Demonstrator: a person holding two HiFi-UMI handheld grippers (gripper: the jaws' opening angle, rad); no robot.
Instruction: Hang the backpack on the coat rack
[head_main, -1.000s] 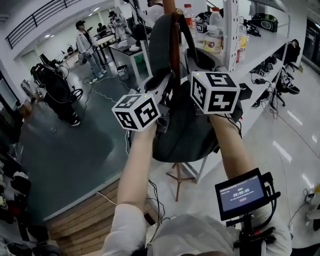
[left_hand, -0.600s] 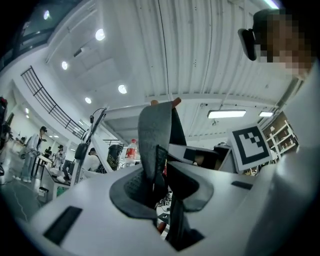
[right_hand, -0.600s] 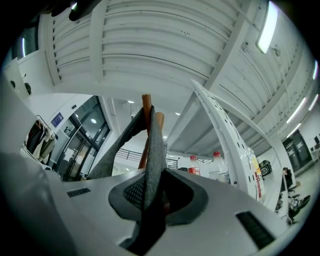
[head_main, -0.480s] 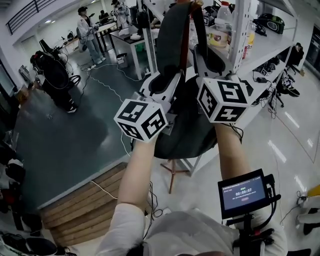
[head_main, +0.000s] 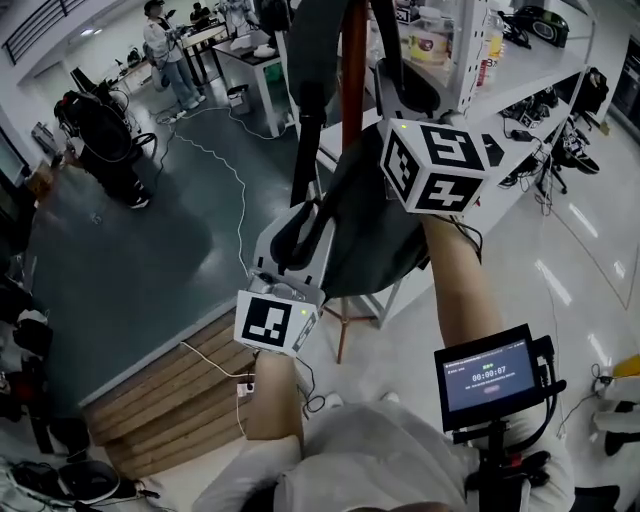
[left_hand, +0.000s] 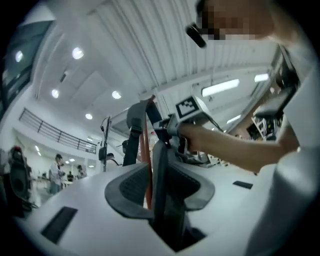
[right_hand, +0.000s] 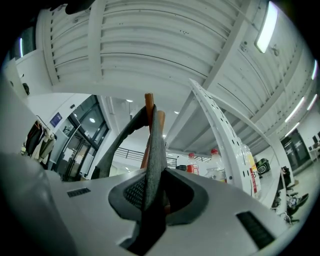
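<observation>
The dark grey backpack (head_main: 365, 230) hangs against the red-brown pole of the coat rack (head_main: 353, 60). My right gripper (head_main: 400, 95) is held high beside the pole. In the right gripper view it (right_hand: 155, 192) is shut on a grey strap (right_hand: 155, 150) that runs up to the pole's top (right_hand: 148, 100). My left gripper (head_main: 297, 215) sits lower, left of the pack. A shoulder strap (head_main: 303, 130) runs straight down into it. In the left gripper view that strap (left_hand: 160, 150) fills the gap of the left gripper (left_hand: 160, 175), and the jaws are opening.
A white shelf (head_main: 520, 85) with bottles (head_main: 432, 40) stands just right of the pole, with its upright (right_hand: 220, 135) close by. The rack's wooden feet (head_main: 345, 335) are on the white floor. A wooden platform (head_main: 170, 390), a floor cable and people (head_main: 160, 35) lie to the left.
My left gripper has dropped well below the right one and come nearer to me, still around the shoulder strap. The right gripper has stayed high by the pole.
</observation>
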